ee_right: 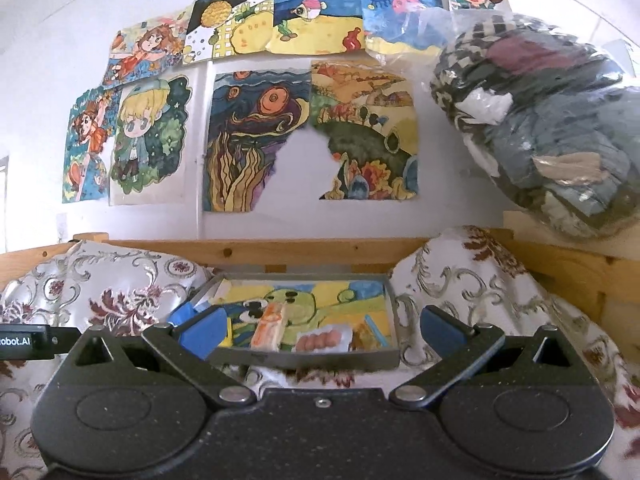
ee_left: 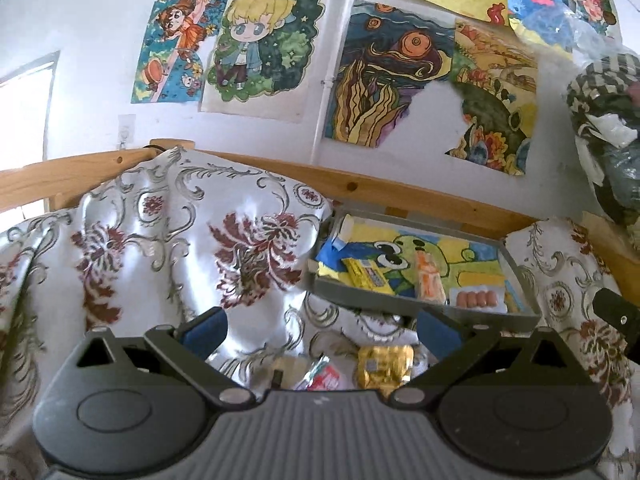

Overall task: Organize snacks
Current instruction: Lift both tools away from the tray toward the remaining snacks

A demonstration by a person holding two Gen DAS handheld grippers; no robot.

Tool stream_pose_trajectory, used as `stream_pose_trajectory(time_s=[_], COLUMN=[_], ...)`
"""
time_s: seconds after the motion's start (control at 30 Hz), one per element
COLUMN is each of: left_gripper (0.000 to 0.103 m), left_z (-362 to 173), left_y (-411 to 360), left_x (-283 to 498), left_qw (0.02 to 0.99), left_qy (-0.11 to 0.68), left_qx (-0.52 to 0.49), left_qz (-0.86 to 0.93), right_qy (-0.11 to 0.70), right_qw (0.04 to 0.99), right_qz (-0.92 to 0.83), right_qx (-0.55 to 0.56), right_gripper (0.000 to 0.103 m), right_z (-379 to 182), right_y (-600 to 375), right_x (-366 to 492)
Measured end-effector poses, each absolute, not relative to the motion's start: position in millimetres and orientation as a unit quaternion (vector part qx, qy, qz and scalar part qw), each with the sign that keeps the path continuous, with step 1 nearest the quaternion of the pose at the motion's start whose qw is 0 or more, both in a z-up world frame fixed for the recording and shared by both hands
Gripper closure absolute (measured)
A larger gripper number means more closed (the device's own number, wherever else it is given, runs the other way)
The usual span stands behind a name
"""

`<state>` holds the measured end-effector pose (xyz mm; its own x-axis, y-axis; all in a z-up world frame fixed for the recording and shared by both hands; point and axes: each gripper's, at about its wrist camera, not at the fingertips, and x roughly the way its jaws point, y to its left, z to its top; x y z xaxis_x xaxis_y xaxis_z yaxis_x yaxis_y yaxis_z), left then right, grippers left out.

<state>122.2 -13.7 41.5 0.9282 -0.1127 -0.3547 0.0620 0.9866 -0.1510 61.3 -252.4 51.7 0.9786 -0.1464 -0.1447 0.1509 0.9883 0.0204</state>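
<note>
- The left gripper point(ee_left: 320, 326) hovers with its jaws spread wide, holding nothing.
- Just below it, a gold packet point(ee_left: 384, 364) and a red-and-white packet point(ee_left: 322, 376) lie on the flowered cloth point(ee_left: 160, 248).
- The right gripper point(ee_right: 320, 330) is also wide open and empty.
- The grey tray point(ee_left: 420, 312) sits ahead, holding a yellow bar point(ee_left: 366, 276), an orange packet point(ee_left: 429, 278) and a sausage pack point(ee_left: 478, 300).
</note>
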Motion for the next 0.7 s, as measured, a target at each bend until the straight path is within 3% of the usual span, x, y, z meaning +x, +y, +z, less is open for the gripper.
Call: stream_pose_trajectory(time_s=[0.7], left_gripper=[0.000], left_z=[23.3], left_y=[18.2], left_x=[54.6], left_qw=[0.963], left_qy=[0.260], left_qx=[-0.067], left_qz=[-0.022], right_qy=[0.155], right_qw=[0.987], right_qz=[-0.052], right_qx=[0.009], right_gripper=[0.001], right_z=[33.4], right_y=[-219.4], right_x=[1.7])
